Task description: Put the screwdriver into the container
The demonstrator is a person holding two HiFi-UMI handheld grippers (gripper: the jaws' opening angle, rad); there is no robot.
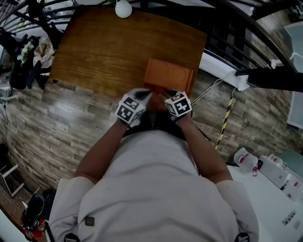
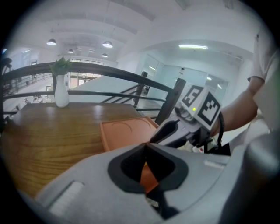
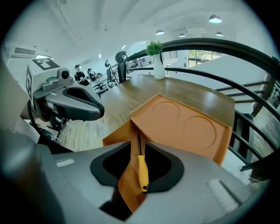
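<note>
An orange container (image 1: pixel 168 75) with two round marks on its lid sits at the near right edge of the wooden table (image 1: pixel 104 52). In the right gripper view a yellow-handled screwdriver (image 3: pixel 142 170) lies on an orange inner panel under the raised lid (image 3: pixel 188 124). My right gripper (image 3: pixel 139 143) straddles it, jaws open, pads not pressing. My left gripper (image 2: pixel 145 144) has its tips together over the container's (image 2: pixel 124 131) near corner. An orange sliver shows in the hollow behind the tips; whether it is pinched I cannot tell. Both grippers (image 1: pixel 142 100) (image 1: pixel 168 98) meet at the container's near side.
A white vase (image 1: pixel 123 8) (image 3: pixel 159 70) with a green sprig stands at the table's far edge. A black curved railing (image 3: pixel 245 78) runs right of the table. A white cable (image 1: pixel 208 90) lies on the floor; a white desk (image 1: pixel 270 189) with a bottle is lower right.
</note>
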